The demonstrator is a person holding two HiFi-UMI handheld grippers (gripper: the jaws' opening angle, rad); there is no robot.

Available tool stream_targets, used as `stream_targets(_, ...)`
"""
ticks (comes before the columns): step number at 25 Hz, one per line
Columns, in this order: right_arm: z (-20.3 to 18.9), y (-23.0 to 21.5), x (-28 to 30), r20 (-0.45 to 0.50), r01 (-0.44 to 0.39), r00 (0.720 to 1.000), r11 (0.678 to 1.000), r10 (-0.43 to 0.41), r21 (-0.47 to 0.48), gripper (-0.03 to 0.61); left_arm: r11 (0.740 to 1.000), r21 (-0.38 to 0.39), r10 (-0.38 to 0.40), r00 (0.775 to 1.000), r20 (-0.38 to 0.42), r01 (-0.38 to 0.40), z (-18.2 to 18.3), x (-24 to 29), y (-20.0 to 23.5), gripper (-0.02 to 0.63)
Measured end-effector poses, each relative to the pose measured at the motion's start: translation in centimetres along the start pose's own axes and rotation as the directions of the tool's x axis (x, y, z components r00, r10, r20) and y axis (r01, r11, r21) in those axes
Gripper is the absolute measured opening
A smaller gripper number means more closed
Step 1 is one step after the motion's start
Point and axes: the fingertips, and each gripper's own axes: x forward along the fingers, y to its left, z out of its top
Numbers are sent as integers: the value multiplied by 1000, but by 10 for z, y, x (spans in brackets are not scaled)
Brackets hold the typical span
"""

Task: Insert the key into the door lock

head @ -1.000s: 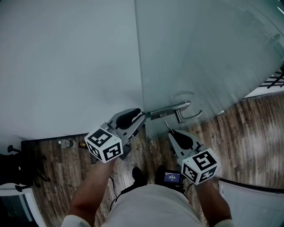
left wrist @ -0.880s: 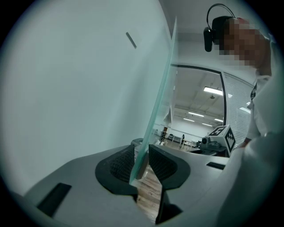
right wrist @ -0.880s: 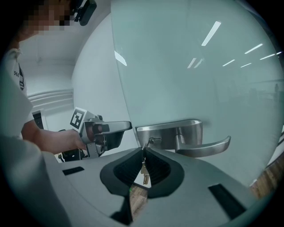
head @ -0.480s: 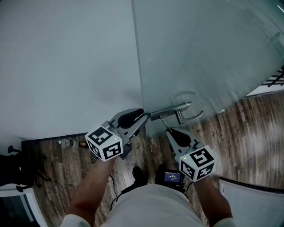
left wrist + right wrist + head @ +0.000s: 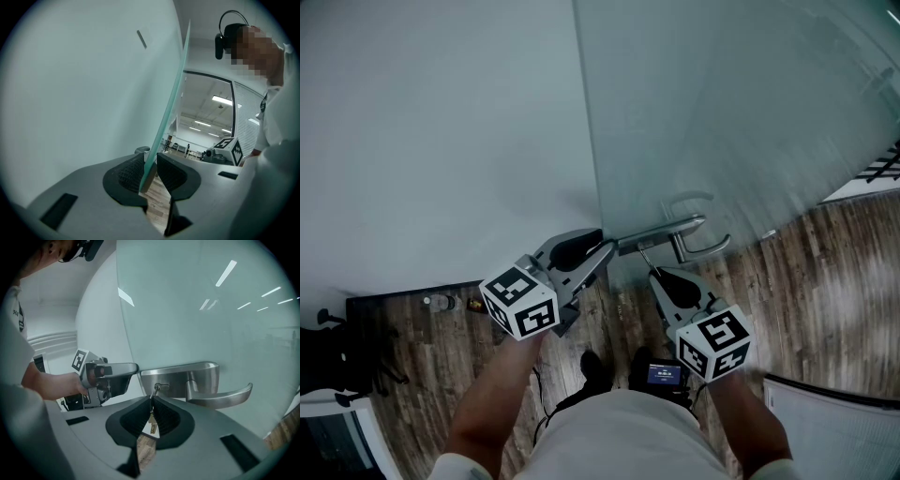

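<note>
A steel lock plate (image 5: 180,376) with a lever handle (image 5: 220,394) sits near the edge of the frosted glass door (image 5: 722,112). My right gripper (image 5: 152,403) is shut on a small key (image 5: 151,414). The key points up, with its tip at the keyhole (image 5: 161,387) on the plate's left part. How far it is in cannot be told. In the head view the right gripper (image 5: 654,275) sits just below the lock plate (image 5: 661,231). My left gripper (image 5: 600,247) is shut on the glass door's edge (image 5: 157,136), with the pane between its pads (image 5: 129,173).
A pale wall (image 5: 441,122) meets the door on the left. Wood-look floor (image 5: 825,281) lies below, with a dark mat (image 5: 394,309) and small bottles (image 5: 441,303) at the wall's foot. A person's torso and forearms fill the bottom. A device screen (image 5: 663,375) hangs at the waist.
My right gripper has moved slightly left and up toward the lock plate, bringing the key closer to the keyhole. The left gripper has stayed clamped on the door edge.
</note>
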Motion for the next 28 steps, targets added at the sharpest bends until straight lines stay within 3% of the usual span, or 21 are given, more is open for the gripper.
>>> stream_targets(8, 1, 2, 1, -40, 67, 996, 979, -76, -190, 21, 1000, 1, 1, 1000, 3, -1, 0, 0, 0, 94)
stream_targets(28, 4, 2, -1, -31, 75, 996, 986, -81, -151, 21, 1000, -2, -9, 1000, 4, 9, 0, 1, 0, 94)
